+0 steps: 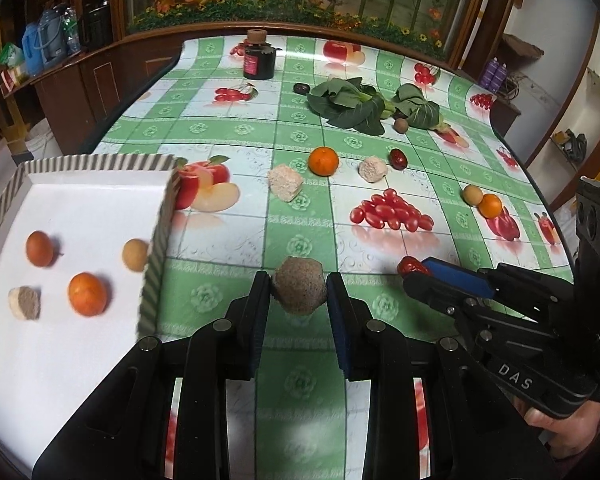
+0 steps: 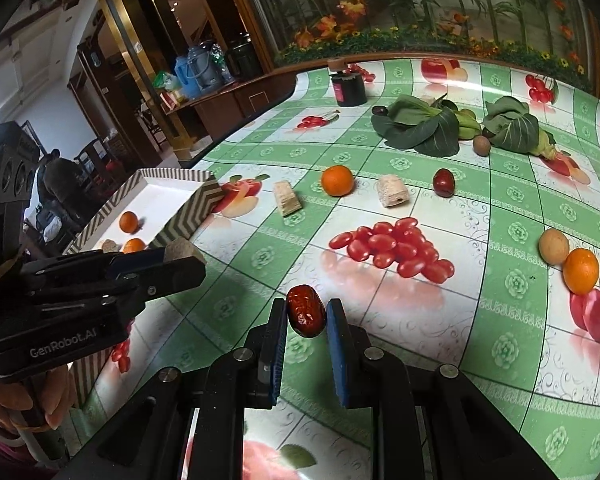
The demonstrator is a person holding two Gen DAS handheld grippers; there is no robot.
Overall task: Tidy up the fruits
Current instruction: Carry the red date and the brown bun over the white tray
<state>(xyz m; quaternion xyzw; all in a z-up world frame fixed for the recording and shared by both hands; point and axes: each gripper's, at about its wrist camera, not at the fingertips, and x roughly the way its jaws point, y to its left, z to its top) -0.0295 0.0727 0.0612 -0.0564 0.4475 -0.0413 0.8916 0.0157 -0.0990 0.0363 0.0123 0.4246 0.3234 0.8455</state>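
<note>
Fruit-print green cloth covers the bench (image 1: pixel 300 128). Left hand-held gripper (image 1: pixel 298 288) is clamped on a rough brown lump (image 1: pixel 299 291), just right of the striped tray (image 1: pixel 156 240) at 9 o'clock. Right hand-held gripper (image 2: pixel 306 314) pinches a red date (image 2: pixel 306 316); oranges (image 2: pixel 337 180) sit around 12 o'clock.

1. Tablecloth (image 1: pixel 300 208): glossy, smooth plastic w/ printed fruit, showed glare.
2. Tray (image 1: pixel 160 240): matt paper/card, striped walls, plain white floor.
3. Grippers: matt black plastic, metal pins, blue ribbed pads (image 2: pixel 338 356).
4. Date (image 2: pixel 306 316): shiny, wrinkled skin.
5. Lump (image 1: pixel 299 291): rough, grainy, matt.
6. Cabinet (image 1: pixel 84 92): dark polished wood.
</note>
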